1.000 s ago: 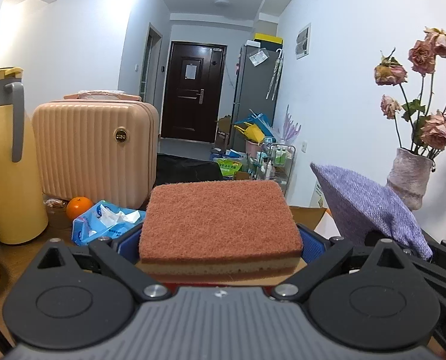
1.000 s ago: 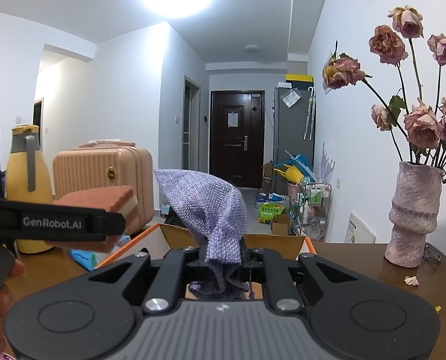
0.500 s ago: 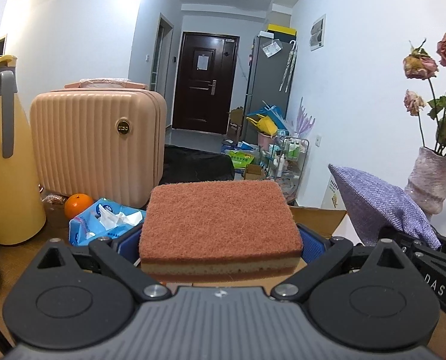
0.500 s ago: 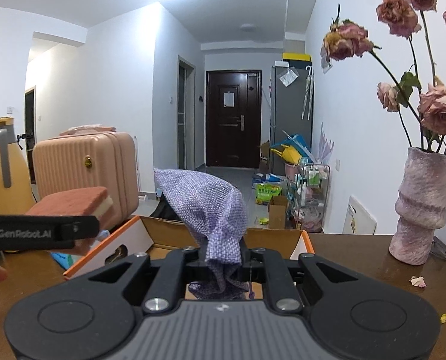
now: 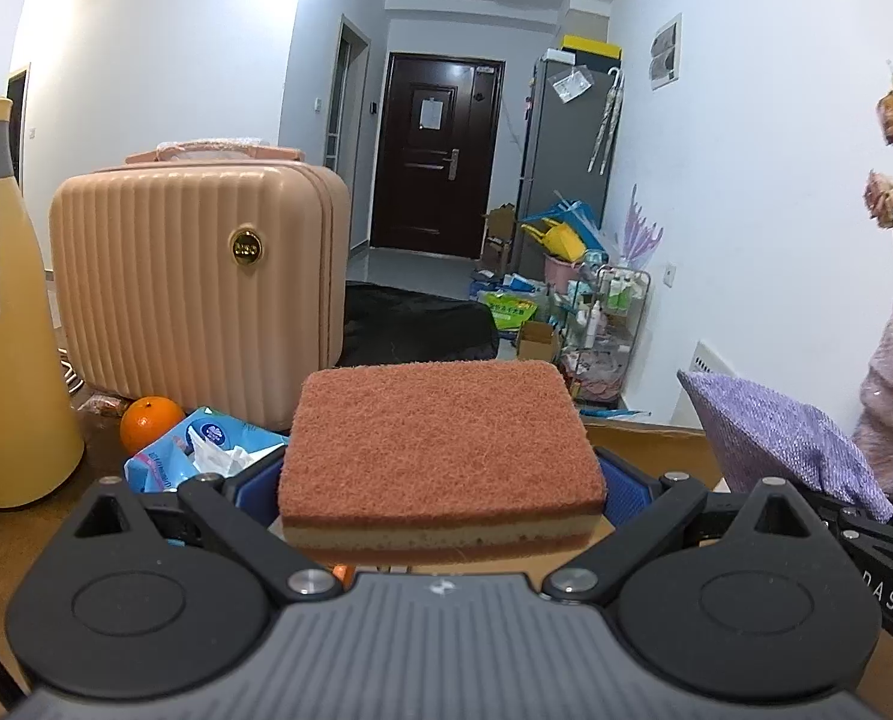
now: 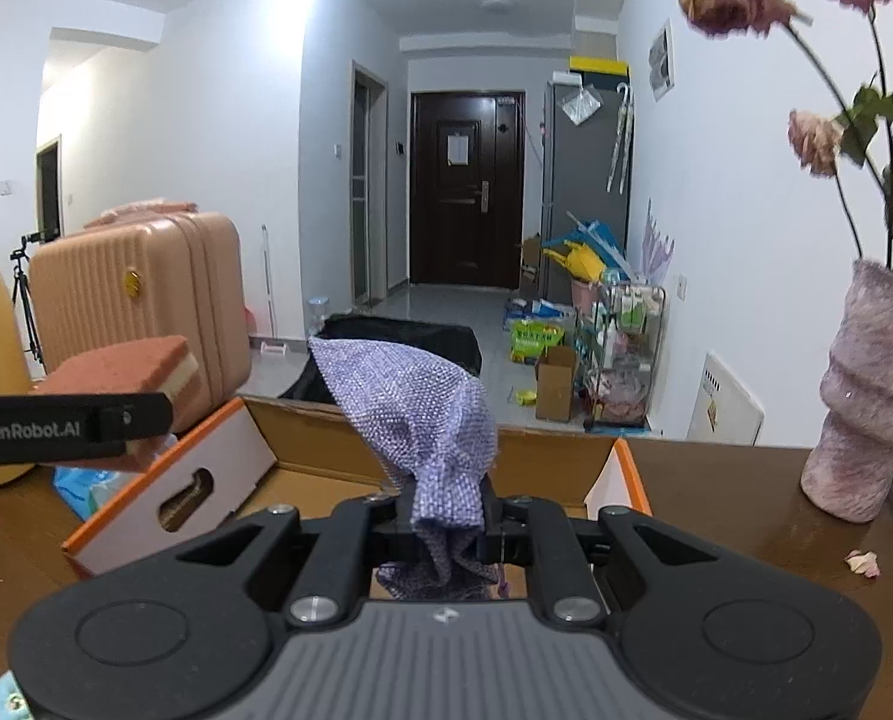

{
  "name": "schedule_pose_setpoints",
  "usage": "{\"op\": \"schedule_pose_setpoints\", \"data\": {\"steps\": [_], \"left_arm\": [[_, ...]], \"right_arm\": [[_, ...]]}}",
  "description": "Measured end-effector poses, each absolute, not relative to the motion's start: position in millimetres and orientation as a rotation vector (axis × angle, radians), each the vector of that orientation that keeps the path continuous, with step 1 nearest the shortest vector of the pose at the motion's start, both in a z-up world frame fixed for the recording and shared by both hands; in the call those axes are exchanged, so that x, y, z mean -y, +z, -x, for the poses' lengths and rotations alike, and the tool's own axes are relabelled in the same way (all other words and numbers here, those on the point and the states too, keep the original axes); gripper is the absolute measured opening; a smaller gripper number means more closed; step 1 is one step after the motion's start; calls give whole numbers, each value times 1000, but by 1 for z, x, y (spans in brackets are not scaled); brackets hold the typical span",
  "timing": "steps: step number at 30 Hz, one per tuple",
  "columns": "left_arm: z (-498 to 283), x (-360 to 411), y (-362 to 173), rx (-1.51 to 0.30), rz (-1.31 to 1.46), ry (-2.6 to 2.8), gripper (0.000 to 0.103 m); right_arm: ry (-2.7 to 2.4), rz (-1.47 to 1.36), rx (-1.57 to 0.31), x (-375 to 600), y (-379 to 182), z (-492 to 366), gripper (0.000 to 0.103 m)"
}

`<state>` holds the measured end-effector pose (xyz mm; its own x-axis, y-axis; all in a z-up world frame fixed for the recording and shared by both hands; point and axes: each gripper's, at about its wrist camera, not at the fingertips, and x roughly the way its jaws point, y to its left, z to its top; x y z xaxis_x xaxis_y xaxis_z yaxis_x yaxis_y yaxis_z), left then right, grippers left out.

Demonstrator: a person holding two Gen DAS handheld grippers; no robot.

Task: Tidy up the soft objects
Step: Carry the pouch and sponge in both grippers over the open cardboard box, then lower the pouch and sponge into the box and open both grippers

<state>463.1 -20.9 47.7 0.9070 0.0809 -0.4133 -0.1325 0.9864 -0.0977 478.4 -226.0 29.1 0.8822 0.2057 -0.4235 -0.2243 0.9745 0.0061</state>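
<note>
Sponge [image 5: 440,450] is sitting centre frame in the left wrist view, clamped side-to-side between the left gripper [image 5: 440,483] fingers, scouring face up, hanging in the air above the near edge of the cardboard box [image 6: 302,483].

Handling call: it's looking light and compressible, rough on top, softer foam below. Side grip across the foam layers seems right; I'd guess squeezing harder just deforms it. Low drop risk.

Purple cloth pouch [image 6: 422,420] is sitting centre frame in the right wrist view, with the right gripper [image 6: 446,531] fingers pinched together on its bunched neck and the body flopping up and leftward over the open box. It's limp and light with a coarse weave, so probably not slippery. The gathered neck is the only firm spot to hold.

View differences, left to right:
- Left wrist view is showing an orange [image 5: 151,423] and a blue tissue pack [image 5: 203,450] at lower left, next to the yellow flask [image 5: 8,360] and pink suitcase [image 5: 200,294]. The box interior is hidden behind the sponge.
- Right wrist view is showing the box open and apparently empty, a hand-hole in its left flap, the sponge from the side at left of frame, and the vase [image 6: 866,396] on the desk [image 6: 746,540] at right with fallen petals.
</note>
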Motion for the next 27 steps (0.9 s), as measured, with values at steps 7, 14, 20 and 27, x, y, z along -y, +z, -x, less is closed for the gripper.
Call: {"op": "schedule_pose_setpoints", "data": {"steps": [7,14,20,27], "left_arm": [[-486,21,34,-444,103,137,101],[-499,29,16,-459,50,163,101],[-498,33,9,-425,28,174,101],[-498,40,2,-410,-3,194,101]], "right_arm": [[225,12,-488,225,11,-503,14],[183,9,-470,224,-2,-506,15],[161,53,-465,216,-9,-504,15],[145,98,-463,208,-12,-504,17]]}}
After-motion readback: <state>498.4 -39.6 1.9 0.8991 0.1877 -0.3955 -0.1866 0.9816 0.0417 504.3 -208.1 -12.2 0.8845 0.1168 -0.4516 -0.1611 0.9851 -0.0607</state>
